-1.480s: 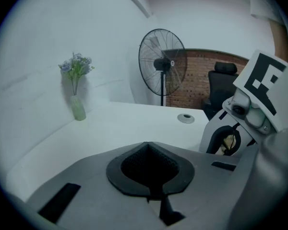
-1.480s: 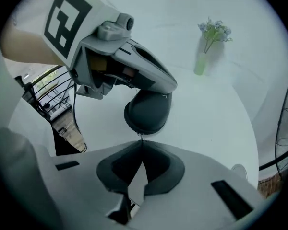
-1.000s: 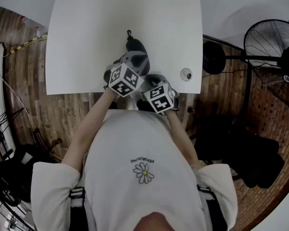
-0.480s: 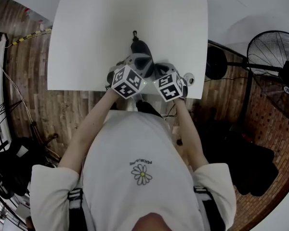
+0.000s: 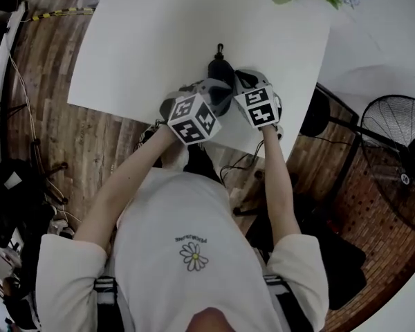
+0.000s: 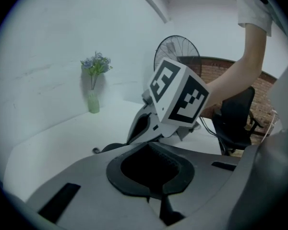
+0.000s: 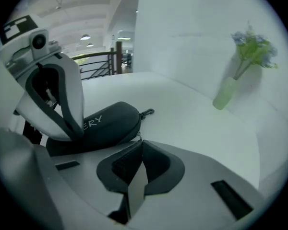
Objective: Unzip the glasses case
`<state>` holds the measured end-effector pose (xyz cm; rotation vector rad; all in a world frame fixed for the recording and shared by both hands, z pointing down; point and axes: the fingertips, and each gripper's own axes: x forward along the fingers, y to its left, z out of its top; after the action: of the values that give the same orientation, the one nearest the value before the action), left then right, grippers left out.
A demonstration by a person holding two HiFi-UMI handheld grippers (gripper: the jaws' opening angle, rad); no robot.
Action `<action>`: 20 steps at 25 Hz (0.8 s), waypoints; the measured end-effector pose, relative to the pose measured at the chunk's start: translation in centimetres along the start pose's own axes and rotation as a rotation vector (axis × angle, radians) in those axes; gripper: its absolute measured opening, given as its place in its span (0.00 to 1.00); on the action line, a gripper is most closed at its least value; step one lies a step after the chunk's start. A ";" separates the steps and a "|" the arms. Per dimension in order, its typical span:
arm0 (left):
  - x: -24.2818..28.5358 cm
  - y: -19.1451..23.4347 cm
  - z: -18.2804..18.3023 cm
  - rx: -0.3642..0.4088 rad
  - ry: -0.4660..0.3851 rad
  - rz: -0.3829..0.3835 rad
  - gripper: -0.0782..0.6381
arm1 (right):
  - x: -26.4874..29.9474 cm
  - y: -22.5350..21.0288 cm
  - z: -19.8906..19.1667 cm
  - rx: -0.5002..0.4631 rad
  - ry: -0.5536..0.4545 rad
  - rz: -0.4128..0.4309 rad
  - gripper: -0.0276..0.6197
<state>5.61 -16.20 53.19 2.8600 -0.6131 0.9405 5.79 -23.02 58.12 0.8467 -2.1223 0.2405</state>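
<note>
— Left fingers (image 6: 77,186) drawn together over the near end of the glasses case (image 7: 105,123); its dark shell seems to fill the hollow between them. We read that as a clamp.
— Agreed. Right fingers (image 7: 201,176): tips closed to a sliver, meeting at the zipper pull (image 7: 140,136). Looks pinched, though the tab is tiny.
— Case position?
— Flat on the white desk (image 5: 159,33), close to our edge, with its clip (image 7: 148,112) pointing away from us. Zip looks closed all round, so we judge unzipping not begun.
— Risks we note: thin tab, shallow bite. A pull off the line of the zip could slip it out of the tips.
— Also, the left hold sits on one end only. If the zip drags, the whole case may swivel or lift rather than open.
— And the edge is near. A jerk toward us could carry it off the desk.
</note>
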 end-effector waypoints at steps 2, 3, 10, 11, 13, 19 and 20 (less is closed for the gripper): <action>-0.8 1.2 0.2 -0.012 -0.003 0.037 0.13 | -1.3 -0.6 -0.5 0.148 -0.016 -0.094 0.05; -1.4 1.7 0.2 -0.021 -0.002 0.056 0.13 | -2.1 -0.2 -1.1 0.197 -0.006 -0.129 0.05; -4.3 1.4 -1.3 -0.005 0.102 0.075 0.13 | -4.4 10.6 -3.6 0.238 0.067 -0.057 0.05; -4.4 0.8 -2.1 -0.025 0.123 0.067 0.13 | -4.2 12.1 -3.4 0.235 0.065 -0.038 0.05; -4.8 -0.4 -3.5 -0.062 0.144 0.066 0.13 | -3.8 14.3 -3.1 0.205 0.067 -0.014 0.05; -5.3 -0.8 -4.4 -0.004 0.144 0.122 0.13 | -4.2 14.5 -3.3 0.160 0.086 -0.050 0.05; -5.3 -0.7 -4.4 -0.001 0.141 0.124 0.13 | -4.3 14.3 -3.4 0.144 0.097 -0.058 0.05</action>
<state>-0.37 -12.87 53.70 2.7513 -0.7829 1.1472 0.62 -8.58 58.71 0.9593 -2.0054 0.3998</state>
